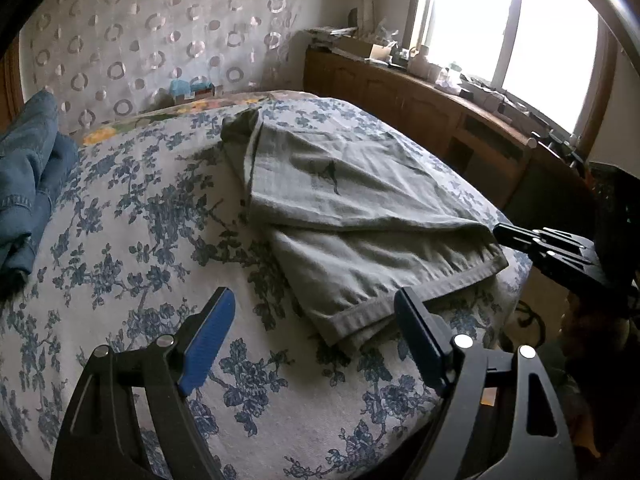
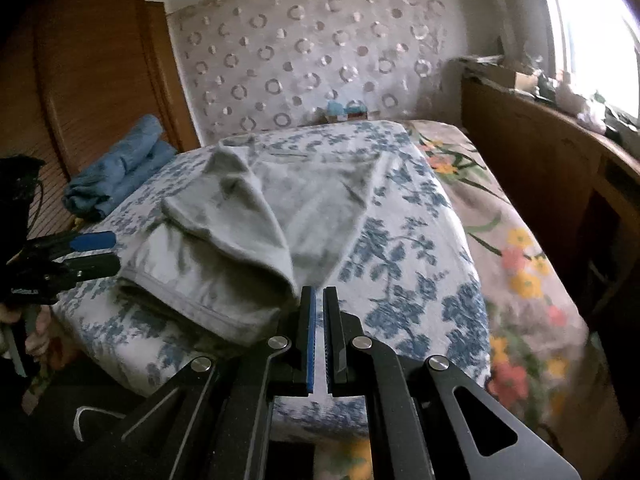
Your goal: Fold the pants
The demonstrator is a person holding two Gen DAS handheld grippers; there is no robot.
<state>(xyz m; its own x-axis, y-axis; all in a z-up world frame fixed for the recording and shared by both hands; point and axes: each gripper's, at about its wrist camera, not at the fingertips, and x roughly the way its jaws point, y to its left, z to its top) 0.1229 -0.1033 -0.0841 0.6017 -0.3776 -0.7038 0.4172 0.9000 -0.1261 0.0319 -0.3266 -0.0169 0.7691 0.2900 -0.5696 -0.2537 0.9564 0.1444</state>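
Observation:
Grey-green pants (image 1: 344,208) lie folded over on the blue-flowered bed cover (image 1: 140,240), hem edge nearest me. My left gripper (image 1: 316,308) is open, its jaws wide apart just in front of the hem, empty. My right gripper (image 2: 319,292) is shut, jaws together with nothing between them, at the right corner of the pants (image 2: 240,232). It also shows in the left wrist view (image 1: 504,232) at the hem's right end. The left gripper shows in the right wrist view (image 2: 108,252) at the left of the pants.
Blue jeans (image 1: 28,176) lie piled at the bed's left side, also in the right wrist view (image 2: 120,168). A wooden cabinet (image 1: 440,120) with clutter runs under the window on the right. A wooden wardrobe (image 2: 92,60) stands at left.

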